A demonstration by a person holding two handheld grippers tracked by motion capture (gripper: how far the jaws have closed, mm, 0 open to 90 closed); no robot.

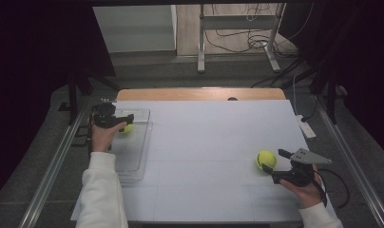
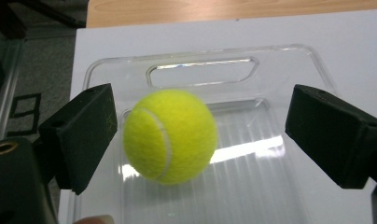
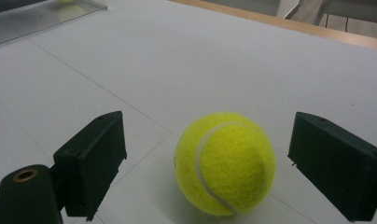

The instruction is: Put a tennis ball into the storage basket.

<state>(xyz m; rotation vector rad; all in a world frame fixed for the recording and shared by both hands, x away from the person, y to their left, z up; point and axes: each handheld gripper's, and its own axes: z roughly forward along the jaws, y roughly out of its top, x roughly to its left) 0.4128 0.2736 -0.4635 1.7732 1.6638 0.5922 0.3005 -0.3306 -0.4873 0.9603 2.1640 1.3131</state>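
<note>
A white-covered table (image 1: 214, 156) is seen in a dim room, with dark curtains at both sides and cables on the floor beyond its far wooden edge. A clear plastic tray (image 1: 133, 156) lies at the table's left side.

The left gripper (image 1: 127, 117) is held over the far end of the tray. Its jaws stand wide apart, and a tennis ball (image 2: 170, 136) is seen between them without being touched by either pad; whether this ball rests on the tray floor or is dropping cannot be told.

The right gripper (image 1: 274, 160) is held near the table's right edge. Its jaws are likewise spread, with a second tennis ball (image 3: 225, 163) lying on the table between them, clear of both pads.

Risks noted: the tray is shallow and smooth, so the first ball could bounce or roll out over the low rim if it lands with any speed. The second ball is free on a flat surface; a jaw closed off-centre, or a pad brushed against it, would likely send it rolling away, possibly off the near edge.
</note>
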